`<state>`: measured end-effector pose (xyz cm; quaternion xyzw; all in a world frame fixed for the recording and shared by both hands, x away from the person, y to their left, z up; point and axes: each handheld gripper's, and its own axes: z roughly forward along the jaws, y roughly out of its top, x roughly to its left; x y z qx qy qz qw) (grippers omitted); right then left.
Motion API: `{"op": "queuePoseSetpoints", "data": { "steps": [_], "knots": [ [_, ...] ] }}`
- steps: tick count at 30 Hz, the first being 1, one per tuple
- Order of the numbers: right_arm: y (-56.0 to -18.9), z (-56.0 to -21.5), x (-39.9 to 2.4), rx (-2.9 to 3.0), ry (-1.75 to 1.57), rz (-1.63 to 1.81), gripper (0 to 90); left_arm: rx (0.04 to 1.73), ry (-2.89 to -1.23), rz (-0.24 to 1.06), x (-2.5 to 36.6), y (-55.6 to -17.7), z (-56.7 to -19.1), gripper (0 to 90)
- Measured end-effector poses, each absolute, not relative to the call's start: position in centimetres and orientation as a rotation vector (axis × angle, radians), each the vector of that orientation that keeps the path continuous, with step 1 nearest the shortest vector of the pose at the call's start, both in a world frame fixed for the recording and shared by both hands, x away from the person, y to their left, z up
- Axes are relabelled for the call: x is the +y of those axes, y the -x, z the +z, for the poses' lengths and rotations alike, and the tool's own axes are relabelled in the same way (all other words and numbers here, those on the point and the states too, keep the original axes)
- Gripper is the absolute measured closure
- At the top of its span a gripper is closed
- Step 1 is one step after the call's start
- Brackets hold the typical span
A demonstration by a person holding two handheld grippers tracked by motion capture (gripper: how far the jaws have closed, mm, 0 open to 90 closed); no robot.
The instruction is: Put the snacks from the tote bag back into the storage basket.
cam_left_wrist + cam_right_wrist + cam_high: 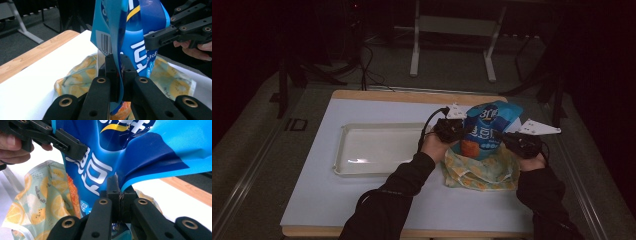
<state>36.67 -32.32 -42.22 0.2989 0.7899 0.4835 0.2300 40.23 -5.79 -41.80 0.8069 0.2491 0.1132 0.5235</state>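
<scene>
Blue snack bag [486, 131]: print too small to read in the high view; top cut off by the frame in both gripper views. Lemon-print pouch [479, 172]: opening hidden behind the bag. Left tool [117, 82] covered the bag's side seam. Room behind the bench [362, 210] was too dark to make out.

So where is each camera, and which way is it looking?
High view: above the person's side, looking down on the table, tray, both forearms and grippers.
Left gripper view: rides the left gripper, looking along its jaws shut on the blue snack bag; the other hand shows beyond.
Right gripper view: rides the right gripper, clamping the bag's other edge.
Shared: the bag and lemon-print cloth bag.
</scene>
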Motion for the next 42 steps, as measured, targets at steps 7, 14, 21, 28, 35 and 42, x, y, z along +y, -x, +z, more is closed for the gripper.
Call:
{"op": "queuePoseSetpoints", "data": {
  "steps": [7, 14, 21, 28, 35, 42],
  "knots": [
    [-36.3, -40.7, -32.4, 2.155, -0.801, 1.343, 89.1, 0.578, -1.926, 0.27, -5.7, -40.1, -40.2, 88.8],
    [-36.1, -39.3, -32.5, 2.133, -0.793, 1.356, 89.1, 0.571, -1.923, 0.284, -5.8, -40.0, -38.5, 88.8],
    [-35.8, -37.6, -32.6, 2.115, -0.781, 1.363, 89.1, 0.557, -1.921, 0.296, -5.9, -39.7, -36.7, 88.8],
    [-35.6, -36.0, -32.4, 2.105, -0.761, 1.356, 89.2, 0.55, -1.91, 0.315, -5.6, -39.5, -35.2, 88.8],
    [-35.6, -34.3, -31.6, 2.094, -0.723, 1.356, 89.2, 0.547, -1.897, 0.343, -4.6, -39.2, -33.5, 88.8],
    [-35.9, -33.2, -30.0, 2.101, -0.692, 1.364, 89.2, 0.573, -1.88, 0.355, -2.9, -38.9, -32.5, 88.8]
  ]
}}
